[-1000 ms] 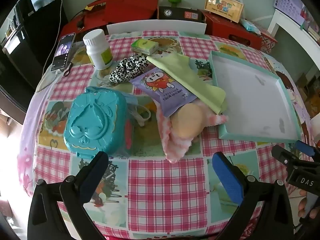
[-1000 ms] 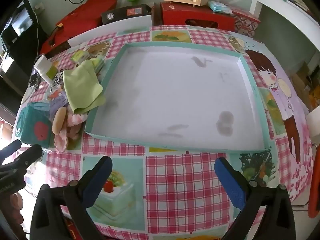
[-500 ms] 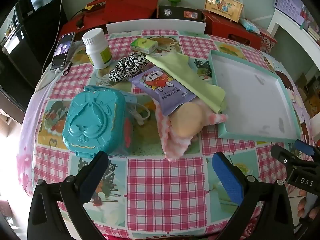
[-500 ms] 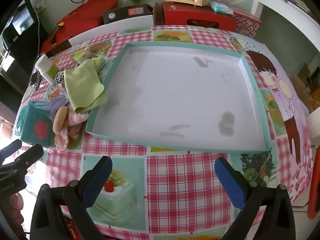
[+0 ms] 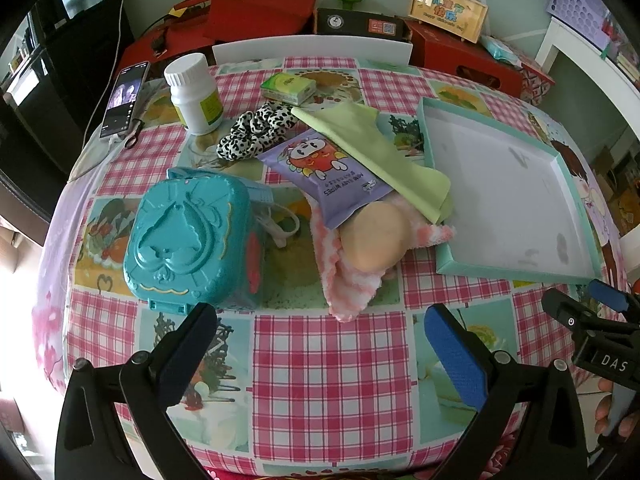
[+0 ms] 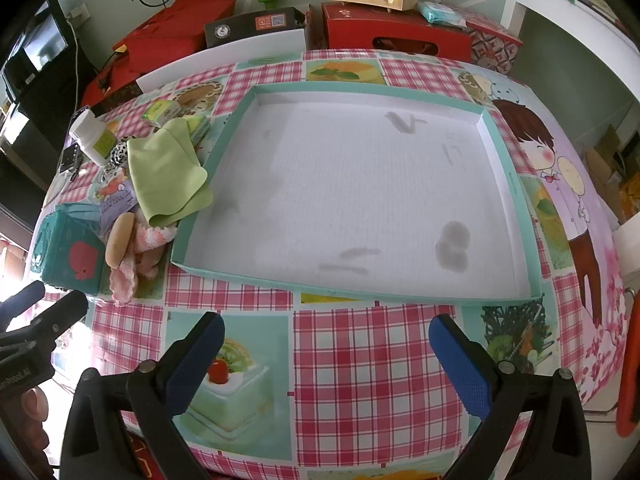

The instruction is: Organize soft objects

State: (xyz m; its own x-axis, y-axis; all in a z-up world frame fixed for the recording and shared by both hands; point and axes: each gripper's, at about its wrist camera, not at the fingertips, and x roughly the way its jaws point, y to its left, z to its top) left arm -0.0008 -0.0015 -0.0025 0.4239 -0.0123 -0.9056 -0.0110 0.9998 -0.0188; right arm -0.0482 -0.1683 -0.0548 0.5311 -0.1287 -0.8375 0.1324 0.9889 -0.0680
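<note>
A pile of soft items lies mid-table: a pink-and-white fuzzy sock [image 5: 344,276] under a tan sponge puff [image 5: 374,240], a purple wipes pack [image 5: 332,176], a green cloth [image 5: 376,152] [image 6: 164,172] and a black-and-white spotted scrunchie [image 5: 256,130]. To their right sits a teal-rimmed shallow tray [image 5: 516,270] [image 6: 400,292], white inside and holding nothing. My left gripper [image 5: 320,340] hangs open in front of the pile, touching nothing. My right gripper [image 6: 326,344] is open too, just short of the tray's near rim.
A teal plastic case [image 5: 188,240] stands left of the pile, with a white pill bottle [image 5: 194,92], a small green box [image 5: 288,88] and a phone [image 5: 124,98] behind. Red boxes [image 6: 396,36] and a white chair back [image 5: 312,50] line the far side.
The left gripper's view has shifted slightly, the table contents sliding a little down and left. The right gripper has barely moved. Both stay open.
</note>
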